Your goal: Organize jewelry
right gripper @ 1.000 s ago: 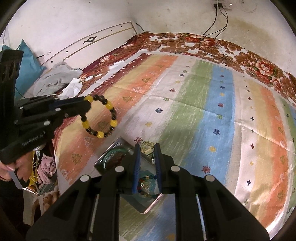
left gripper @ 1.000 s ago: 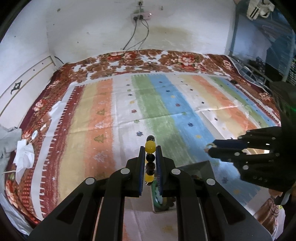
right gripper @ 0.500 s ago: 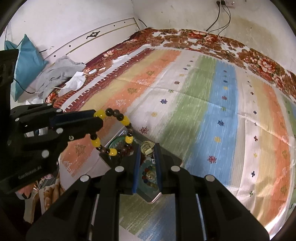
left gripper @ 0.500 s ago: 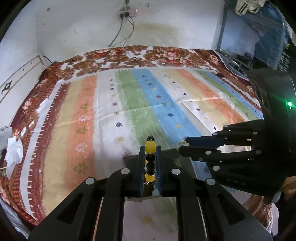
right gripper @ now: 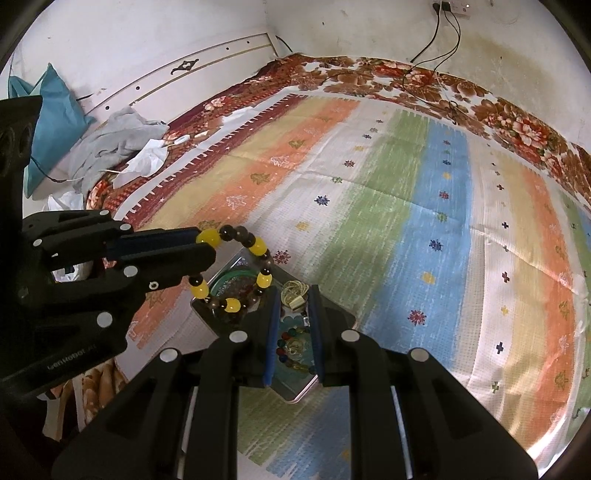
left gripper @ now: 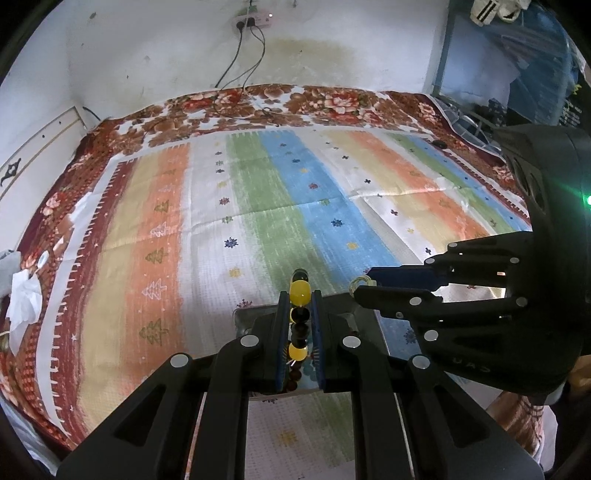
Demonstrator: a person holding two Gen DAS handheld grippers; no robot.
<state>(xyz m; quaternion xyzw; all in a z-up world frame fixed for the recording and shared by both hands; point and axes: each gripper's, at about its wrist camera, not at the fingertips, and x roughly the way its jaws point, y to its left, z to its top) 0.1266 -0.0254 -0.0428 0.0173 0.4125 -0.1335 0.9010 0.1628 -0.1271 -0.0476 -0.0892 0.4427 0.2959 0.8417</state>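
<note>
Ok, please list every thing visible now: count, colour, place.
bead bracelet: one, yellow and dark, in the left claw
gold trinket: one, gold, at the right claw's tips
tray: one, metal, on the striped spread
green bangle: one, green, in the tray
striped spread: one, many colours, over the bed
floral sheet: one, red-brown, around the spread
wall socket: one, white, on the far wall
left claw: one, black, shut on the bead bracelet
right claw: one, black, jaws have just been opening slightly, gold trinket pinched between them
</note>
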